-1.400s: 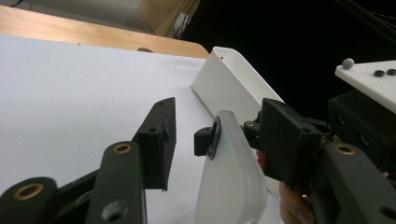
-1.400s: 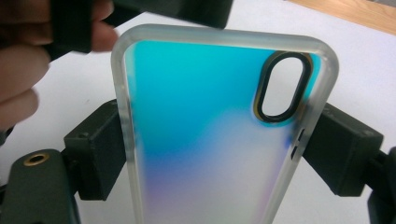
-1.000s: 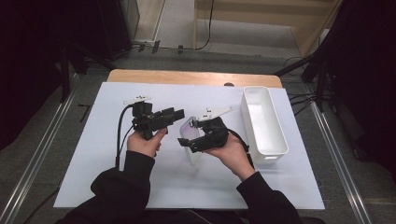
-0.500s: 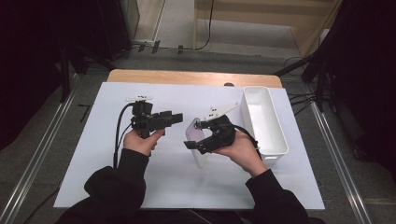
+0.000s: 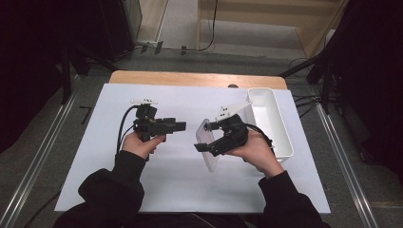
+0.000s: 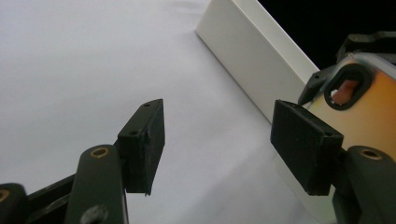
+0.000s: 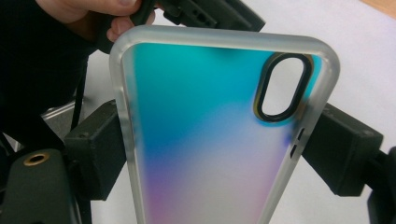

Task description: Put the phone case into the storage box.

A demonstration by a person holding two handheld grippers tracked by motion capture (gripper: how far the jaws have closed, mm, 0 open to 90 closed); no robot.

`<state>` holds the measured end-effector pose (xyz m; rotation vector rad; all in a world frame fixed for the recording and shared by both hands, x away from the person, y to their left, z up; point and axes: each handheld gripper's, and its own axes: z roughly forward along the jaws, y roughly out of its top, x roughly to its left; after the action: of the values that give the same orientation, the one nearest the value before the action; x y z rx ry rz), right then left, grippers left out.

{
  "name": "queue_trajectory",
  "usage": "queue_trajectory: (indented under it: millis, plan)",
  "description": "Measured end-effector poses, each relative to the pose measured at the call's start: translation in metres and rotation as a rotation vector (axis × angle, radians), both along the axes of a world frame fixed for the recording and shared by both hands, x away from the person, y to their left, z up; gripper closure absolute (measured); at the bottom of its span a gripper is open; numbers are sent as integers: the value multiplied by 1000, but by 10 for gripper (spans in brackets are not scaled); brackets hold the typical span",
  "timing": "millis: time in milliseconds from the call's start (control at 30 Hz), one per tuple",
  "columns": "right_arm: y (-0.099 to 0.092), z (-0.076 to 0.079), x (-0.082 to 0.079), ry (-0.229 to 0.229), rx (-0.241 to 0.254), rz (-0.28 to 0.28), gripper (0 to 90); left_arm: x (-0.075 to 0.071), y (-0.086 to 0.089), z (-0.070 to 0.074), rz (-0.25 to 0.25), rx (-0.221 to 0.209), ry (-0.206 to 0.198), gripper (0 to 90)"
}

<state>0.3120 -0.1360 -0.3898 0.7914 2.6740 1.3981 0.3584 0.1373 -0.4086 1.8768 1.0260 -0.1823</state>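
Note:
A translucent phone case (image 7: 201, 116), teal fading to pink with a frosted rim and an oval camera cutout, stands upright between the jaws of my right gripper (image 5: 209, 142), which is shut on its two long edges. The case (image 5: 209, 160) hangs a little above the white table sheet (image 5: 180, 190). To its left, apart from it, my left gripper (image 5: 182, 126) points toward the case. Its jaws have just been opening and stand wide with nothing between them (image 6: 219, 144). Past its right jaw the case's camera end (image 6: 369, 107) shows.
A long white tray (image 5: 273, 128) lies at the right of the sheet, just behind the right hand; its side wall (image 6: 252, 60) runs past the left gripper's jaws. A wooden table edge (image 5: 190, 78) lies at the back. A cable trails from each gripper.
The right gripper has carried the case to the right and slightly up, away from the left gripper. The left gripper has stayed in place and its jaws stand wider.

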Motion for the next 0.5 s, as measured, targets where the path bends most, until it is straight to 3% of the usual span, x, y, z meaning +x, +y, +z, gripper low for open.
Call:
queue_trajectory:
  millis: [400,500]
  plan:
    - [-12,12,-4,22,-28,12,139,-8,-1,-5,-111,99,-45,348]
    - [-14,15,-6,31,-25,13,138,-9,0,-6,-131,104,-41,347]
